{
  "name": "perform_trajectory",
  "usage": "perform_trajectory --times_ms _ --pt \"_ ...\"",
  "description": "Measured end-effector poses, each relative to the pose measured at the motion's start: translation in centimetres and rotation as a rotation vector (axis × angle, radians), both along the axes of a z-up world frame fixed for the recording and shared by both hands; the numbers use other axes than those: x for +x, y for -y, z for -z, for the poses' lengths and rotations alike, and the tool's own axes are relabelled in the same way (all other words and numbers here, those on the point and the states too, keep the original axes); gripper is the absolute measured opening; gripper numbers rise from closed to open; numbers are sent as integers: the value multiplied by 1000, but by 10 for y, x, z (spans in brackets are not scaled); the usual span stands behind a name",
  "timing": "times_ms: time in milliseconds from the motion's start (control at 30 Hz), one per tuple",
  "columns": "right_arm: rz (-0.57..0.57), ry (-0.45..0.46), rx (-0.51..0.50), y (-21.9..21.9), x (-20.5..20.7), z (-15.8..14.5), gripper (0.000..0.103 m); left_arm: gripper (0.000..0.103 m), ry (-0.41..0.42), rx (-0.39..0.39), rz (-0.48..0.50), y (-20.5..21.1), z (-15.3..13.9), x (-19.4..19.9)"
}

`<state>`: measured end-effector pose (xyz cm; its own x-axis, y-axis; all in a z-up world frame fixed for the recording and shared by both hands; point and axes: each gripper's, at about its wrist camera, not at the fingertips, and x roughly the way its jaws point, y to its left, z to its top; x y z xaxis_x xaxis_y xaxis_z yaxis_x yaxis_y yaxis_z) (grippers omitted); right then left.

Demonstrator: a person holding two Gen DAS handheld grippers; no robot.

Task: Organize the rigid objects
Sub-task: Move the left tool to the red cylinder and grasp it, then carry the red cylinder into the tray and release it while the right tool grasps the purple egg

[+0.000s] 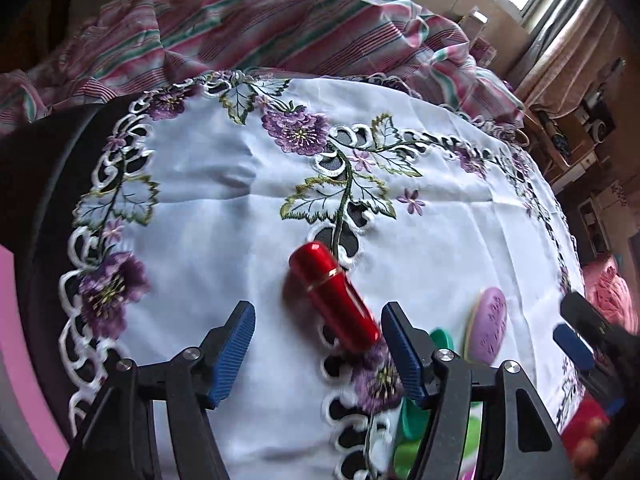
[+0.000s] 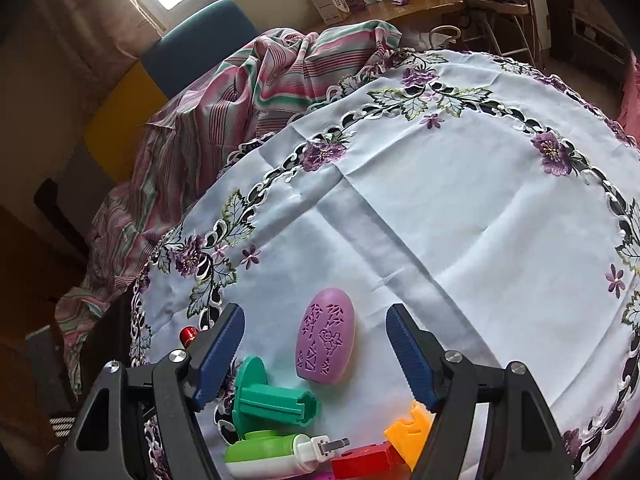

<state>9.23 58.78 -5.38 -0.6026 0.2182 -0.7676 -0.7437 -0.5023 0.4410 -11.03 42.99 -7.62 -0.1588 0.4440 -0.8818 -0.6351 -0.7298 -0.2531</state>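
Between our left tool's (image 1: 318, 322) parted pads lies a red tube (image 1: 334, 296) on the table (image 1: 440, 240), ungripped. Our right tool (image 2: 316, 332) gapes around a purple egg (image 2: 326, 340), not touching it.

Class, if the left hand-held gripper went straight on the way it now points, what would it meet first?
Probably the red lipstick tube, lying between the open left hand-held gripper fingers, on the embroidered tablecloth; depth is uncertain.

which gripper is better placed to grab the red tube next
Left. The red tube lies between the open left gripper fingers, close to its right pad. The right gripper frames the purple oval instead, with the tube outside its left finger.
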Motion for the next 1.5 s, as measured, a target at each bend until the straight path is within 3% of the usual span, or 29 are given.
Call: perform_trajectory --times_ms 100,133,167,233,633,933,1233,1267,1333,1500 --pt "-4 3 9 1 -1 0 75 65 0 -18 -19 -12 9 -9" --pt "-3 3 7 0 -1 0 75 61 -2 -33 -18 -15 13 -11" --pt "-2 2 3 0 -1 1 75 46 -15 -41 -18 -17 16 -12" --pt "0 13 4 -2 -1 3 75 27 -44 -36 3 -17 16 -8" --pt "9 27 -62 -9 -1 19 72 27 -98 -17 78 61 7 54" --pt "-53 124 6 0 -22 26 72 27 -167 47 121 109 -19 100" --pt "-95 246 40 -1 -46 47 71 27 -172 98 121 148 -33 127" --pt "-102 272 61 0 -49 48 66 27 -165 102 114 153 -33 127" --pt "-137 320 71 3 -56 54 47 27 -157 109 96 164 -35 127" --pt "-209 425 193 18 -68 59 43 27 -132 144 10 204 -45 116"
